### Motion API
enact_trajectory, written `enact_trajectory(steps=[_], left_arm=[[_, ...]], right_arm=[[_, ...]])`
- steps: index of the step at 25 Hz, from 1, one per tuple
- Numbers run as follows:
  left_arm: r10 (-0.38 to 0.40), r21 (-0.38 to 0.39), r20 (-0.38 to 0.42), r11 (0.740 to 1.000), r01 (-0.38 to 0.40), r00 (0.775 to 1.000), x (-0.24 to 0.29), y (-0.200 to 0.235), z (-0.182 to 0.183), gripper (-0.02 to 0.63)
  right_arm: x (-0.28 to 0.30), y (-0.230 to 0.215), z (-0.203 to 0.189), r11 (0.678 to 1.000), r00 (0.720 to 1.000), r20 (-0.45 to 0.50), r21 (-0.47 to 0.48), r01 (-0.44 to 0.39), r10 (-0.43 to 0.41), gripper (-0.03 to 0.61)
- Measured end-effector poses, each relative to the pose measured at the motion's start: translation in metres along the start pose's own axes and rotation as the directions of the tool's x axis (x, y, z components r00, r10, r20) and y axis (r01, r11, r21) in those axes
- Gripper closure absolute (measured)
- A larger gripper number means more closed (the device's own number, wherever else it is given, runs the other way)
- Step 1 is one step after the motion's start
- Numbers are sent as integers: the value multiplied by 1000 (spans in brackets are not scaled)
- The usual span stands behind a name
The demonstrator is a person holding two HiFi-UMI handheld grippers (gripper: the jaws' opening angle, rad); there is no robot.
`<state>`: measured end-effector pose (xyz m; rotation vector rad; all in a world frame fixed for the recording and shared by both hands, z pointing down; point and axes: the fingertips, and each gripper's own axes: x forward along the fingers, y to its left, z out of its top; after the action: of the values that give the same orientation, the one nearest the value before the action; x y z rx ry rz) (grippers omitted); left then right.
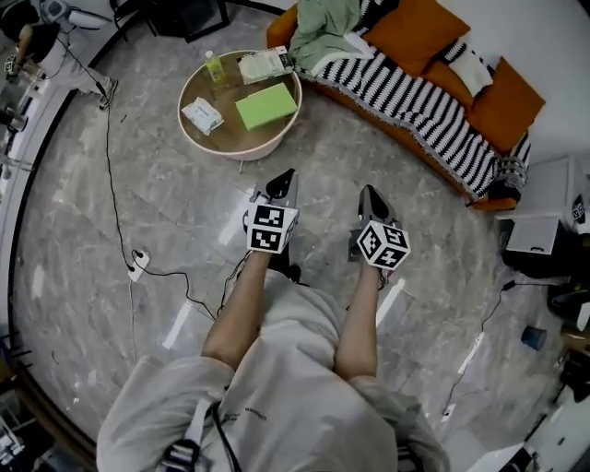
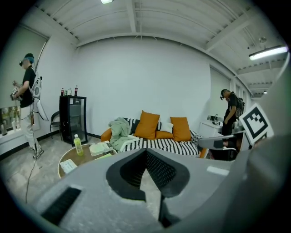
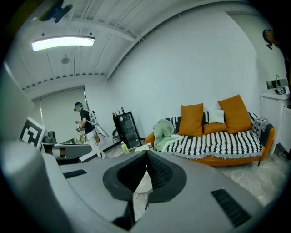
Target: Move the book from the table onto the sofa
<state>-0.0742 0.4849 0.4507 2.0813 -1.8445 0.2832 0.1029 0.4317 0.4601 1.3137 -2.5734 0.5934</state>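
Left gripper [image 1: 287,175]: jaws closed tip to tip, nothing gripped, nothing touched. Right gripper [image 1: 369,192]: same, jaws closed and empty. Both are held side by side over the grey floor [image 1: 166,249], short of the round table [image 1: 214,147], and pointed toward the table and sofa [image 1: 442,152].

The green book [image 1: 265,105] is seen lying flat on the tabletop, on the side nearer the sofa and close to the rim. A pale magazine [image 1: 265,64] is placed at the far rim, a bottle [image 1: 215,66] beside it, and a white packet [image 1: 203,115] to the left of the book, apart from it.

The table's right edge is set just beside the sofa's left end, which is covered by a green cloth [image 1: 327,28]. The striped seat [image 1: 406,88] is left bare between that cloth and the orange cushions [image 1: 415,32]. Bare floor is seen between the grippers and the table. A cable [image 1: 112,175] is run across the floor at left, well apart from both grippers.
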Motion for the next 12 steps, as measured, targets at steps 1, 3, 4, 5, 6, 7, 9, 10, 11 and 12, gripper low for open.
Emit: enact_trajectory(steps=[1,3,4,5,6,7,9,10,11,12], left_arm=[[7,-12,2,1000,-7,1000,8,6,1,606],[11,-27,4,1000,-11,1000,30,13,7,606],[6,-28,3,1000,-6,1000,42,16,10,606],[-2,-28,1,1000,2,1000,56,19,15,606],[-9,-29,-1,1000,9,1000,70,23,20,605],[-15,-32,-2,999,15,1000,85,28,27,606],[-28,-37,-3,999,28,1000,113,38,40,604],[-36,-36,-6,999,36,999,127,43,47,605],[-46,-35,-9,998,46,999,142,47,53,606],[-56,-36,-12,998,55,998,157,53,60,605]], right_arm=[[10,0,3,1000,1000,-10,-16,-13,13,572],[31,-6,12,999,1000,-17,-34,-21,20,572],[41,-11,17,999,1000,-15,-31,-18,17,572],[51,-17,22,1000,1000,-14,-23,-13,13,572],[62,-21,27,1000,1000,-16,-19,-8,8,572],[75,-26,31,1000,1000,-20,-21,-3,3,572],[100,-34,41,999,999,-32,-31,9,-10,572],[112,-39,48,999,999,-33,-30,17,-18,572],[125,-43,55,999,999,-32,-25,26,-27,572],[138,-47,63,999,999,-32,-22,36,-37,572]])
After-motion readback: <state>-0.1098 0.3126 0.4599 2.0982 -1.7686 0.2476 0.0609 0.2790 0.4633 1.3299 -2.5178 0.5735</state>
